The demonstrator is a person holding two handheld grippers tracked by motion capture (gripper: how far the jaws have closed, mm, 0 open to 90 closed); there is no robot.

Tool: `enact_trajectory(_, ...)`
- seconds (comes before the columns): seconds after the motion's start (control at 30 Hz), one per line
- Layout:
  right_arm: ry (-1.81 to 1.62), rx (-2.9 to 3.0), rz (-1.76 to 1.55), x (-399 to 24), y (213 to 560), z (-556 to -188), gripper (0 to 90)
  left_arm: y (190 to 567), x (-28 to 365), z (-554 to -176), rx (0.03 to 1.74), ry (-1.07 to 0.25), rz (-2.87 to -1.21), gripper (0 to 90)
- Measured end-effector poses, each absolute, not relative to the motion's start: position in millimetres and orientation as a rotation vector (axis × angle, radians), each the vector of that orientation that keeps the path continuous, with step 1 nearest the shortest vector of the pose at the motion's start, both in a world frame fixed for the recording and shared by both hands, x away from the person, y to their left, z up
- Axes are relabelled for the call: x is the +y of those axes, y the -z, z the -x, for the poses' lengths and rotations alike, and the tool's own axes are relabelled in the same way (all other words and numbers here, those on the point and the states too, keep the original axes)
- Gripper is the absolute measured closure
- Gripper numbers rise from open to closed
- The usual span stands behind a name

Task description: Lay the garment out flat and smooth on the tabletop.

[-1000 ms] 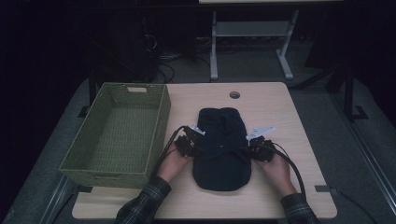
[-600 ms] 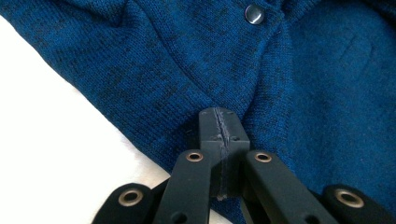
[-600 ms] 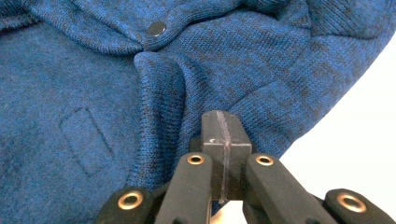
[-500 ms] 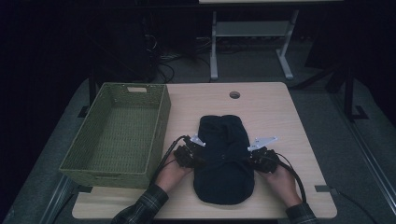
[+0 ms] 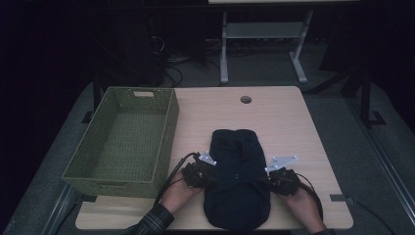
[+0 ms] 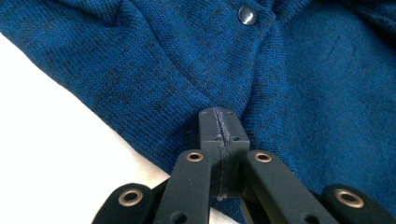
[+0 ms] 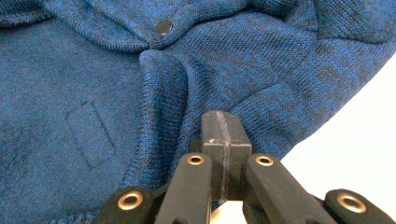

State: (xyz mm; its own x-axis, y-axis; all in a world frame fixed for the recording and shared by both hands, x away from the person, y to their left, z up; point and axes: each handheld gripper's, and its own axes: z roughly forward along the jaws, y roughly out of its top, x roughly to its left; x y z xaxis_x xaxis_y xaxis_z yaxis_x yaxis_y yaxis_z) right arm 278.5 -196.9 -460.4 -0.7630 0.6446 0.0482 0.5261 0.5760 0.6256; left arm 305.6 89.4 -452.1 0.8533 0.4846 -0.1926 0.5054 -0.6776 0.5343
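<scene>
A dark blue knit garment [image 5: 237, 181] lies folded on the wooden table [image 5: 279, 117], its near end at the front edge. My left gripper [image 5: 211, 175] is shut on the garment's left edge, my right gripper [image 5: 267, 178] on its right edge. In the left gripper view the closed jaws [image 6: 219, 120] pinch the blue knit [image 6: 289, 70] just inside its hem, below a dark snap button [image 6: 246, 15]. In the right gripper view the closed jaws [image 7: 222, 122] bite a fold of the knit [image 7: 70, 70] near another snap button [image 7: 163, 26] and a sewn label outline [image 7: 89, 133].
An empty green woven basket [image 5: 170, 128] stands on the left of the table, close to my left hand. A round cable hole [image 5: 245, 99] sits near the table's far edge. Behind the table stand a white frame [image 5: 264, 34] and cables on the dark floor.
Both grippers have drawn back toward the person, and the garment has slid with them toward the table's front edge. Both stay shut.
</scene>
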Motion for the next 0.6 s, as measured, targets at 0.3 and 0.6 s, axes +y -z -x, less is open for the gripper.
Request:
enact_trajectory(0.3,-1.062,2.461,-0.971,-210,429,-298,90.0,427,86,-332,0.761,-0.092,-2.39,89.8)
enact_trajectory(0.6,-1.075,2.405,-1.098,-207,443,-363,90.0,438,76,-382,0.88,-0.135,-2.365,89.8)
